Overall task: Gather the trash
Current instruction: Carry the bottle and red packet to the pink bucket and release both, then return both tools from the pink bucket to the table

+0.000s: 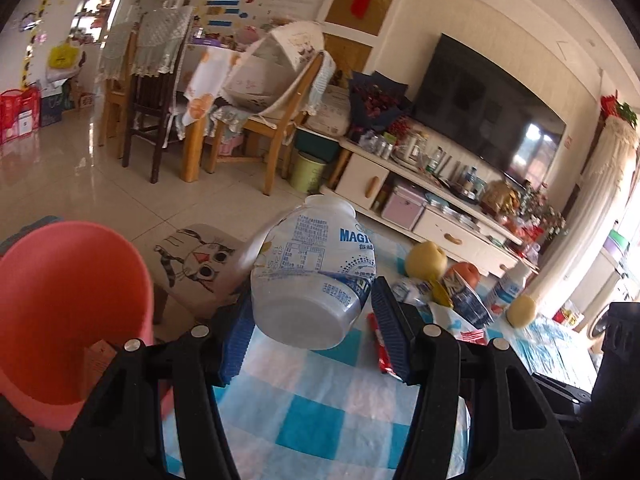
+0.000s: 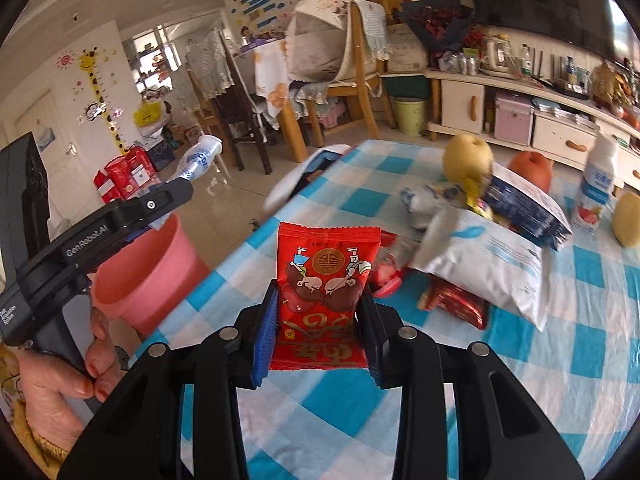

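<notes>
The left gripper (image 1: 312, 312) clamps an empty plastic bottle (image 1: 312, 276) above the table (image 1: 320, 420) edge, beside the pink bin (image 1: 68, 312). Only the right view shows the right gripper (image 2: 318, 320) grasping a red snack packet (image 2: 325, 292), and a hand (image 2: 60, 392), slightly blurred, holding the left tool.

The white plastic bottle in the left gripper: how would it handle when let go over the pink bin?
The white plastic bottle, clamped across its body by the left gripper, looks empty and capless, so probably light. Its thin wall may dent under the pads. Being round, it would likely roll if it missed the pink bin and landed on the table.
</notes>
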`<state>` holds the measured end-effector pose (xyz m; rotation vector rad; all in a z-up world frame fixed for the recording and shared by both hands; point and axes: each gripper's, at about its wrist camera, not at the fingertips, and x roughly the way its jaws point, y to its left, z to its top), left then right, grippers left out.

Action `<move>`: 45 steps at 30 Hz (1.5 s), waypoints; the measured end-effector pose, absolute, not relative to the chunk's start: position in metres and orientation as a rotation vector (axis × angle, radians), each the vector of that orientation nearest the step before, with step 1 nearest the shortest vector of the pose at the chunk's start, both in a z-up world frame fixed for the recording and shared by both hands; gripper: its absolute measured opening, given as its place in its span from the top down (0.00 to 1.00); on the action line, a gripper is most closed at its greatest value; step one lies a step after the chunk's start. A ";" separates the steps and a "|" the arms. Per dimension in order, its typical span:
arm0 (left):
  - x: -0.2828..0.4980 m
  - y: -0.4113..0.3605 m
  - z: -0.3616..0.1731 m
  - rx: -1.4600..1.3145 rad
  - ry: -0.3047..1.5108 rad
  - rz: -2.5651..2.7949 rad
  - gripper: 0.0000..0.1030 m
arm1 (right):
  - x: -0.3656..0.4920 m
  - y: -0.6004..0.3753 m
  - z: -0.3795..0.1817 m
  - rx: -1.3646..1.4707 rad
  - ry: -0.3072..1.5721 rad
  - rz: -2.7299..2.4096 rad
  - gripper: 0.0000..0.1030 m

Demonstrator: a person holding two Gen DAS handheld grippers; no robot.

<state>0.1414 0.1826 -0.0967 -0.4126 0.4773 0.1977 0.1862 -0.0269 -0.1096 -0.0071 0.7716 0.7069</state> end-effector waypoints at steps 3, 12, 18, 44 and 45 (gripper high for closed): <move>0.131 0.212 -0.093 -0.418 0.457 0.313 0.43 | 0.184 0.015 -0.093 -0.036 0.749 0.783 0.63; 0.097 0.310 -0.102 -0.547 0.480 0.604 0.43 | 0.173 0.147 -0.081 -0.108 0.738 0.996 0.63; 0.084 0.349 -0.117 -0.627 0.526 0.709 0.44 | 0.170 0.218 -0.099 -0.163 0.768 1.081 0.63; 0.103 0.300 -0.096 -0.483 0.353 0.625 0.08 | 0.142 0.115 -0.117 -0.111 0.709 0.845 0.15; 0.107 0.294 -0.095 -0.470 0.353 0.604 0.07 | 0.144 0.107 -0.115 -0.112 0.711 0.831 0.14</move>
